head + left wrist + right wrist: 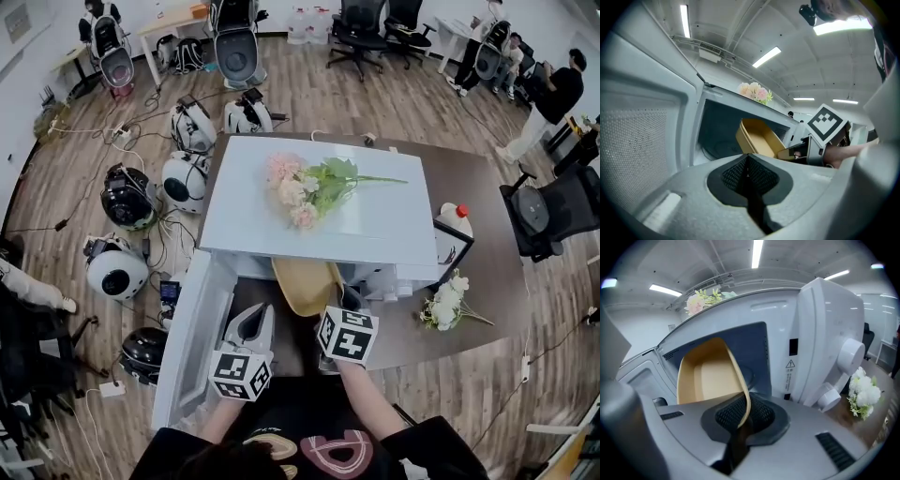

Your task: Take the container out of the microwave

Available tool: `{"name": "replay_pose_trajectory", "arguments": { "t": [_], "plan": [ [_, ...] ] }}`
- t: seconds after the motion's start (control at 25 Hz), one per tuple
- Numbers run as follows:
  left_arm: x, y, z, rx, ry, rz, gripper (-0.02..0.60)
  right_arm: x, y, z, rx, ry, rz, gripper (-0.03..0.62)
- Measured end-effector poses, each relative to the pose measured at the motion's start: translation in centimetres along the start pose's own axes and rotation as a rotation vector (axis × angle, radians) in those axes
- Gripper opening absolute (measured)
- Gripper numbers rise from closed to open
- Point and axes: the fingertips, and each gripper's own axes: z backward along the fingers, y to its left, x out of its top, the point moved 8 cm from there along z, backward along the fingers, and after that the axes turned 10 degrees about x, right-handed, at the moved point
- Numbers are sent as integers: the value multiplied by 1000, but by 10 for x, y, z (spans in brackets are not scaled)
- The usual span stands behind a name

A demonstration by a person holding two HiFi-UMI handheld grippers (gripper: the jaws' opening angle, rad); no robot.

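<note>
A tan, empty container (302,281) hangs tilted at the mouth of the white microwave (253,211), whose door (192,337) stands open to the left. My right gripper (337,302) is shut on the container's rim; in the right gripper view the thin wall (710,378) runs down between the pads of that gripper (744,420). My left gripper (255,317) sits just left of it, in front of the open cavity, shut with nothing in it (747,177). From the left gripper view the container (759,138) is half out of the cavity, with the right gripper (799,152) on its near edge.
Pink flowers (302,187) lie on the microwave's top. White flowers (448,305) and a red-capped bottle (457,217) are on the brown table (487,253) to the right. Round white and black devices (127,197) and cables crowd the floor at left; office chairs and people stand further back.
</note>
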Motion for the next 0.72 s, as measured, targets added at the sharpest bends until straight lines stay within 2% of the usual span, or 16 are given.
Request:
{"name": "replay_pose_trajectory", "arguments": {
  "t": [0.4,0.72],
  "plan": [
    [-6,-14,1,-40,11,-7,9,-19,-14,30,6,13,-41,29],
    [-14,-30,6,-73,34,-14,9,-34,-25,54,-32,26,-47,28]
  ]
}}
